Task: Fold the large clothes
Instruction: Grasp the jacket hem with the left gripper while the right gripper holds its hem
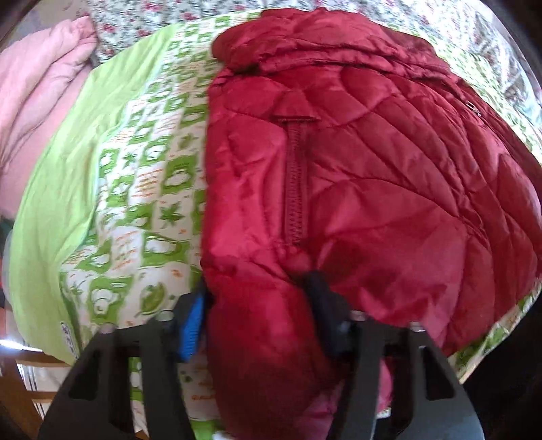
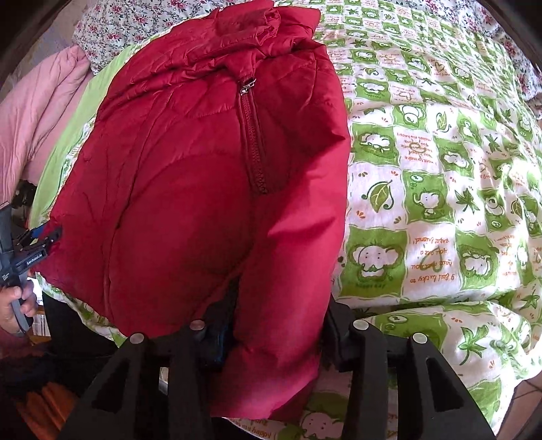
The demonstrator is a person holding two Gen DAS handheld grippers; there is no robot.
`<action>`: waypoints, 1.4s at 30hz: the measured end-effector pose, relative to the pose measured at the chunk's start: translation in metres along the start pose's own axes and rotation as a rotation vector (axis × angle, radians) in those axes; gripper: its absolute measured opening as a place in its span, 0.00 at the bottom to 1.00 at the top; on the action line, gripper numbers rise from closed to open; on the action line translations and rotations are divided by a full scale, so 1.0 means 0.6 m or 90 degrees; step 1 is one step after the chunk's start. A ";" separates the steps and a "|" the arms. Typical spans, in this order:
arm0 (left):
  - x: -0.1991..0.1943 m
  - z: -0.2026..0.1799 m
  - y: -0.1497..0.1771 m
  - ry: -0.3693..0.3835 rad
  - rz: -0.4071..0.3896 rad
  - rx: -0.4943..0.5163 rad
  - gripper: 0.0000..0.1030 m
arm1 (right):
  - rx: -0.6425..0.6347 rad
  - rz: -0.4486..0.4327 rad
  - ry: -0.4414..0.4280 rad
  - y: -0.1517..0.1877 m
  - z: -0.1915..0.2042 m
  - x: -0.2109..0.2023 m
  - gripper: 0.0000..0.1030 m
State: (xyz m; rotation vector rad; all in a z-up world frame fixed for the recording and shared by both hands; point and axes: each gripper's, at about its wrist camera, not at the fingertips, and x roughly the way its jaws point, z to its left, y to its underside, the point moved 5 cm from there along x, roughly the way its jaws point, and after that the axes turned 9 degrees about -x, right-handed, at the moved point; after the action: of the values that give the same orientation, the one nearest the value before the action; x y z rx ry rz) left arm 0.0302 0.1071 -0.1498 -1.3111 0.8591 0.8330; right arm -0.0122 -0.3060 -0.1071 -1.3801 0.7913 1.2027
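A red quilted jacket [image 1: 355, 162] lies on a green and white patterned bedspread [image 1: 142, 189], with its hem toward me. My left gripper [image 1: 261, 304] is shut on the jacket's near left hem corner, which bulges between its fingers. In the right wrist view the jacket [image 2: 189, 189] fills the middle, its zipper [image 2: 252, 142] running up the front. My right gripper [image 2: 277, 335] is shut on the jacket's near right hem. The left gripper [image 2: 44, 240] also shows at the far left of this view, clamped on the hem corner.
A pink quilt [image 1: 37, 101] lies bunched at the left of the bed. A floral sheet [image 1: 162, 23] covers the far side. The bedspread [image 2: 440, 189] stretches out to the right. The bed's near edge [image 2: 423, 325] drops off just below the grippers.
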 end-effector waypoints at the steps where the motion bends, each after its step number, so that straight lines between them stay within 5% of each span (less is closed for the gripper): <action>1: 0.000 -0.004 0.000 -0.005 -0.002 0.009 0.46 | 0.000 0.000 0.000 0.000 0.000 0.000 0.44; 12: 0.001 -0.018 0.000 -0.013 -0.008 0.029 0.33 | 0.000 -0.011 -0.010 0.001 0.000 0.005 0.45; 19: -0.017 -0.018 -0.006 0.004 -0.031 0.022 0.13 | 0.002 -0.057 -0.041 -0.001 0.007 -0.019 0.27; 30: -0.095 0.024 -0.060 0.178 -0.099 -0.093 0.07 | 0.054 -0.174 -0.154 -0.023 0.004 -0.093 0.20; 42: -0.156 0.038 -0.153 0.230 -0.188 -0.125 0.07 | 0.071 -0.291 -0.242 -0.115 0.007 -0.160 0.19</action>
State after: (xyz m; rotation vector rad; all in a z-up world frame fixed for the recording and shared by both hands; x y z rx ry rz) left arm 0.0709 0.1200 -0.0235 -1.7477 0.8488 0.4622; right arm 0.0260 -0.3047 0.0049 -1.1135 0.2501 0.9958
